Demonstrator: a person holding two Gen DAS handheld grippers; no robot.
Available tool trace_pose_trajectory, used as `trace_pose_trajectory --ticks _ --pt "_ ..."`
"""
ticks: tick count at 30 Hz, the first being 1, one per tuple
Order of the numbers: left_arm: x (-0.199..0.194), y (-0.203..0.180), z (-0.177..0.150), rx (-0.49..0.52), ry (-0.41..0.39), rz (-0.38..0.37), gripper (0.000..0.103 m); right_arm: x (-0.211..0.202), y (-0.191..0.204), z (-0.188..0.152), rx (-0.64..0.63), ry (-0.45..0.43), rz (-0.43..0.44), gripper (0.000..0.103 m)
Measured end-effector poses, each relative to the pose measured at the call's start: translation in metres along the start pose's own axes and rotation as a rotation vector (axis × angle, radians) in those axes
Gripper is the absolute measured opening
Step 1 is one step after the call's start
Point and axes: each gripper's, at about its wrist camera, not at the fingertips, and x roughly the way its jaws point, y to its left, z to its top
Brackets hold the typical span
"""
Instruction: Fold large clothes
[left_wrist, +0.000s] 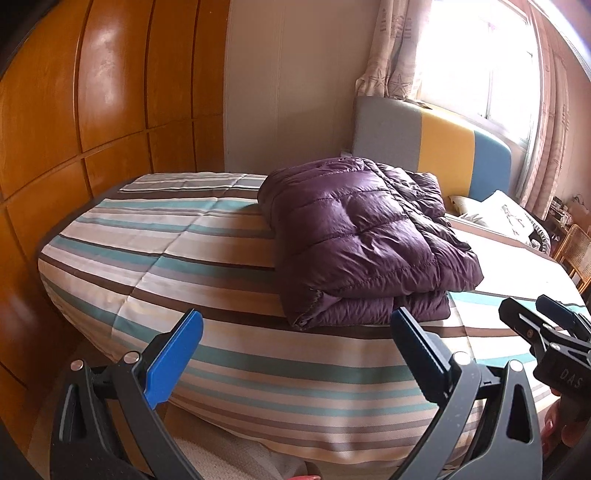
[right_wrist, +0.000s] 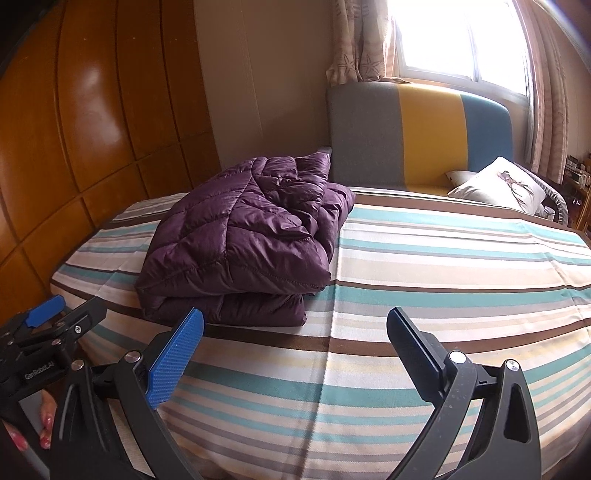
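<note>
A purple quilted down jacket (left_wrist: 365, 236) lies folded in a thick stack on the striped bed cover (left_wrist: 177, 251). It also shows in the right wrist view (right_wrist: 240, 243), near the bed's left side. My left gripper (left_wrist: 295, 343) is open and empty, held back from the bed's near edge, below the jacket. My right gripper (right_wrist: 295, 343) is open and empty, over the near edge, to the right of the jacket. The right gripper shows at the right edge of the left wrist view (left_wrist: 554, 332); the left gripper shows at the left edge of the right wrist view (right_wrist: 48, 325).
A wooden wardrobe (left_wrist: 92, 110) stands close along the bed's left side. A grey, yellow and blue headboard (right_wrist: 417, 136) is at the far end with pillows (right_wrist: 498, 184). A curtained window (right_wrist: 461, 37) is behind. A wicker chair (left_wrist: 576, 247) stands at the right.
</note>
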Motion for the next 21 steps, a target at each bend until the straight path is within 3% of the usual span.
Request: trace_pose_trajectory --ticks 21 --pt "0.0027 0.0001 -0.0017 0.004 0.008 0.008 0.101 0.0014 -0.0006 -0.0008 0.018 0.008 0.008 0.099"
